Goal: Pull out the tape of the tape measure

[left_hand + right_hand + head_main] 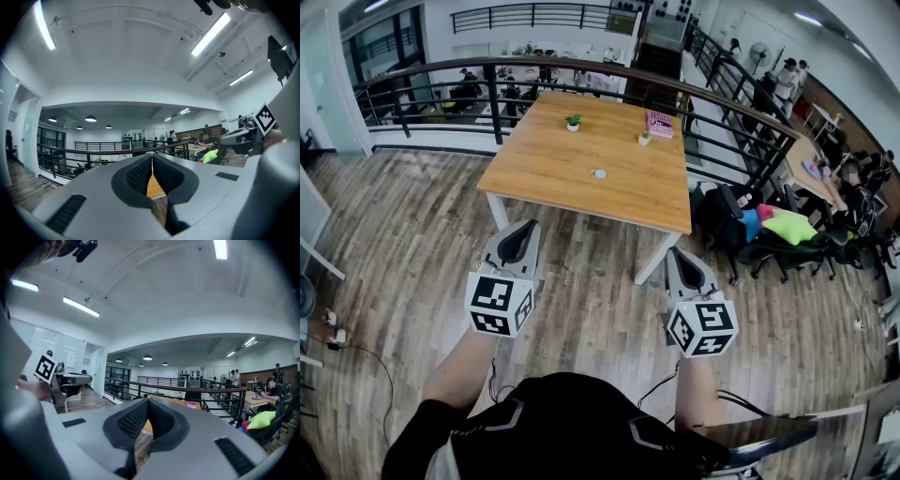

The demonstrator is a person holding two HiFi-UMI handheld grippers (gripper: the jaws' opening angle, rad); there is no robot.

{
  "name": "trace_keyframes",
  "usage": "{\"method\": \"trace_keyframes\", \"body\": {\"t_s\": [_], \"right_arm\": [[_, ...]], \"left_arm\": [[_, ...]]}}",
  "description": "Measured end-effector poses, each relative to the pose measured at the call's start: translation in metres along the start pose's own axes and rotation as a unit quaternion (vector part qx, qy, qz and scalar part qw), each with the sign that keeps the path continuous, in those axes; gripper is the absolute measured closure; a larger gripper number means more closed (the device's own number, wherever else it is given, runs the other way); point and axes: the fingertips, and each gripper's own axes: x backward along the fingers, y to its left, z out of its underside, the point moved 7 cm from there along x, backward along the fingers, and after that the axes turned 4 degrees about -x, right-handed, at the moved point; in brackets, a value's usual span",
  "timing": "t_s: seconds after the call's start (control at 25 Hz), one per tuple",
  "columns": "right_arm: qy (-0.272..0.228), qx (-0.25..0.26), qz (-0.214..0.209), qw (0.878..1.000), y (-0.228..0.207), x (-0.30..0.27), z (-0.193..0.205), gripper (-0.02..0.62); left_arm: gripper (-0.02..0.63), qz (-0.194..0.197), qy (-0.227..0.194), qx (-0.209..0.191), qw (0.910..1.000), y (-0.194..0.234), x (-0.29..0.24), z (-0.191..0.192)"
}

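A square light-wood surface [581,150] stands on the plank floor of a railed mezzanine office, well ahead of both tongs in the head view. On it, ahead and between them, lies a small round pale case [599,173], probably the tape measure; the left tongs [528,227] and right tongs [676,253] should first be carried up to it. The left gripper view shows its ribbed black pads clenched on nothing, so one pair should open to pinch the case and the other the tape's tip. The right gripper view shows the same empty clench, and no brand or writing is legible, only the black-and-white square markers.
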Motion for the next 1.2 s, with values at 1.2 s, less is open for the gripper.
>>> {"method": "trace_keyframes", "body": {"t_s": [1.2], "right_arm": [[-0.021,-0.004,-0.012,1.000,0.016,-0.002,-0.017,0.486]], "left_arm": [[0.572,0.007,0.005,0.019,0.9998,0.009,0.014,0.004]]}}
